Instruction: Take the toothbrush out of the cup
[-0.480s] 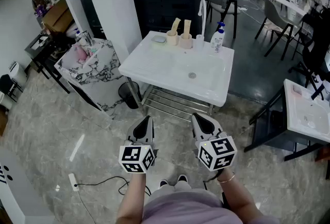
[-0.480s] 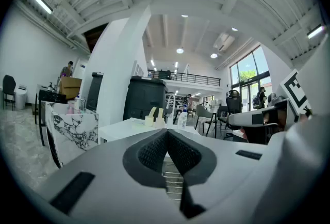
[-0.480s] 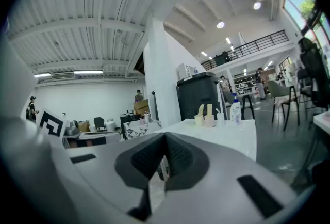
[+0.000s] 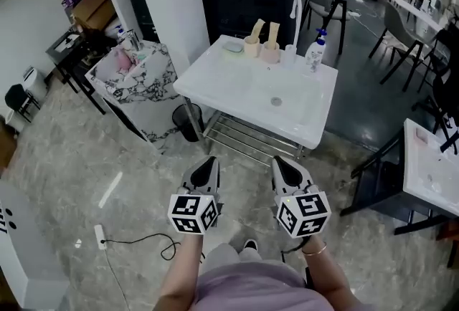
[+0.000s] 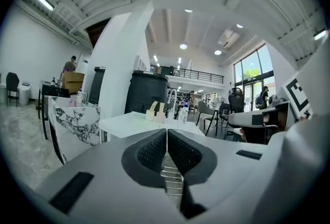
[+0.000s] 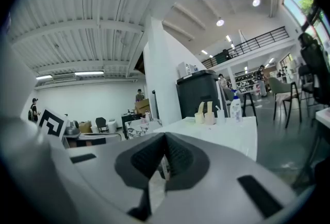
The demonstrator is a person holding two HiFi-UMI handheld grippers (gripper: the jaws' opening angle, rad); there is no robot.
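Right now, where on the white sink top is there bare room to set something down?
Bare: the left part of the white sink top, between basin and left edge. Crowded: the back edge, with beige cups and a white pump bottle.

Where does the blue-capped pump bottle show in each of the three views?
Head view: pump bottle at the washbasin's far right corner, upper centre-right.
Left gripper view: pump bottle near centre, small.
Right gripper view: pump bottle right of centre, mid-height.
Shared landmark: two beige cups just left of it.
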